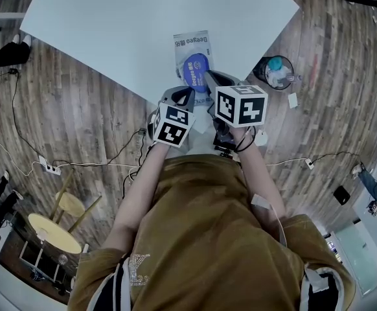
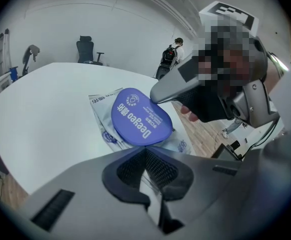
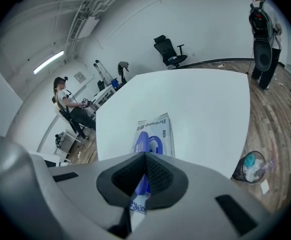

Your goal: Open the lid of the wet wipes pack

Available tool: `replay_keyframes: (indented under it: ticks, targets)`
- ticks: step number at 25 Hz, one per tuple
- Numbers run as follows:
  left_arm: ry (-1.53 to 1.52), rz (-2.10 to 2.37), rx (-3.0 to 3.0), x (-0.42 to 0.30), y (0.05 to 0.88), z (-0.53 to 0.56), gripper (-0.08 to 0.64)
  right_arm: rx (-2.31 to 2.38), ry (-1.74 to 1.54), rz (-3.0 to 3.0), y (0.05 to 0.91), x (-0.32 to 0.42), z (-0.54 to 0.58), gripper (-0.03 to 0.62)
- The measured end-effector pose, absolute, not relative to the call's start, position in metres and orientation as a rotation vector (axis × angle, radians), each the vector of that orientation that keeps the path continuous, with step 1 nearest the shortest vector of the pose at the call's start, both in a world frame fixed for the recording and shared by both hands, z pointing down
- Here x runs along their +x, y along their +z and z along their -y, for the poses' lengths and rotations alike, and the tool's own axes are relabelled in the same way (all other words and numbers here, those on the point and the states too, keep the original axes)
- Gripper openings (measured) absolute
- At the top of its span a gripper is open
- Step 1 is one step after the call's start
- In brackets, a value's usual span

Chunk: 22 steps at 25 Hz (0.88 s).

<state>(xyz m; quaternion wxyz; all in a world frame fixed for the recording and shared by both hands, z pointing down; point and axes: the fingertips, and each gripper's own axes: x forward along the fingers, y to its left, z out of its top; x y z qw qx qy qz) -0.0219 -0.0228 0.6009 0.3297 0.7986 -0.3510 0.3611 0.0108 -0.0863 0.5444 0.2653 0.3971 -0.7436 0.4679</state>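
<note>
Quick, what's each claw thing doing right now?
Left gripper: jaws shut on the wet wipes pack's near edge.
Right gripper: jaws shut on the blue lid.

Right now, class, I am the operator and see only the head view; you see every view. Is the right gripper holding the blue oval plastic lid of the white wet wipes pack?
Observer: Yes. The right gripper view shows the right gripper shut on the blue oval plastic lid's edge.
Operator: Is the lid up?
Observer: Partly; the blue rim beneath it is uncovered.
Operator: And the left gripper?
Observer: The left gripper seems shut on a thin edge of the white wet wipes pack.
</note>
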Motion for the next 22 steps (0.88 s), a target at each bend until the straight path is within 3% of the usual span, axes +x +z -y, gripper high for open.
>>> replay_keyframes:
  ticks: [22]
  targets:
    - [0.786,1.169,2.112,-0.069,0.565,0.031,0.002,0.983,1.258,2.124,0.516,-0.021,0.079,0.008]
